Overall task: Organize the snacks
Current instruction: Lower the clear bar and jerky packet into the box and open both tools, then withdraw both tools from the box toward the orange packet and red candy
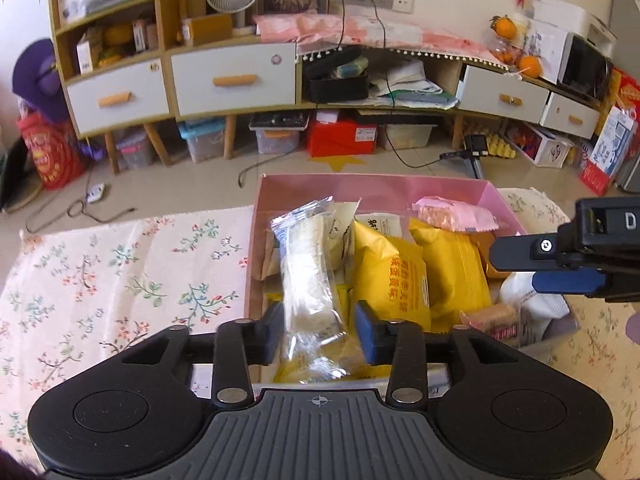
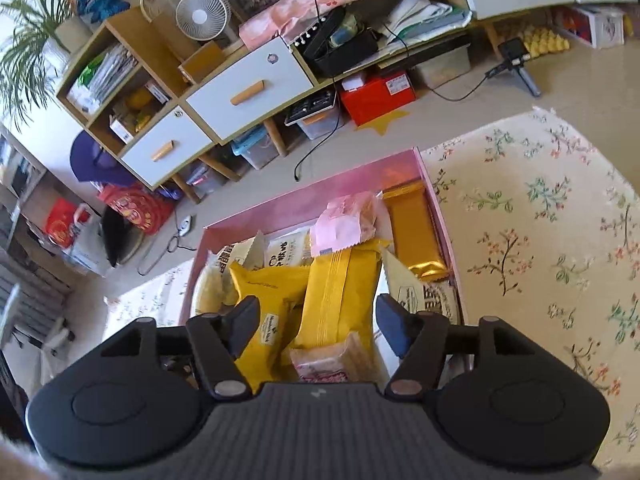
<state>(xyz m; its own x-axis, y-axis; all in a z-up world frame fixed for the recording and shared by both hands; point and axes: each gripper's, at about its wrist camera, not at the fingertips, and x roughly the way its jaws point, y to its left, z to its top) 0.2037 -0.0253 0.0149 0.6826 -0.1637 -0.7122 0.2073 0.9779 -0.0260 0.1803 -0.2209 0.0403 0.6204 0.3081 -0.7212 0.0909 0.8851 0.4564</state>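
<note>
Behind the work area runs a long wooden cabinet with white drawers [image 1: 236, 80], and a cream floral cloth [image 1: 120, 264] covers the surface on which a shallow pink cardboard box [image 1: 372, 190] stands.

Left wrist view: the left gripper [image 1: 318, 330] points down over the near edge of the box. Its blue-padded fingers [image 1: 366, 330] stand apart, and a clear plastic packet of pale white snack bar [image 1: 308, 280] rises between them, its crimped lower end by the pads; the pads flank it without visibly pressing, though the right pad may touch it. To its right lie two yellow foil snack packets [image 1: 404, 280] side by side, with a small pink wrapper [image 1: 452, 212] toward the far right corner of the box. The right gripper [image 1: 552, 264] reaches in sideways from the right edge above the box's right side.

Right wrist view: the right gripper [image 2: 316, 326] hangs over the near end of the box, fingers spread wide. Between them lie a long yellow packet [image 2: 340, 300] and a pink-and-clear biscuit packet [image 2: 336, 360], neither pinched. A gold foil packet [image 2: 416, 232] lies along the right wall of the box.
</note>
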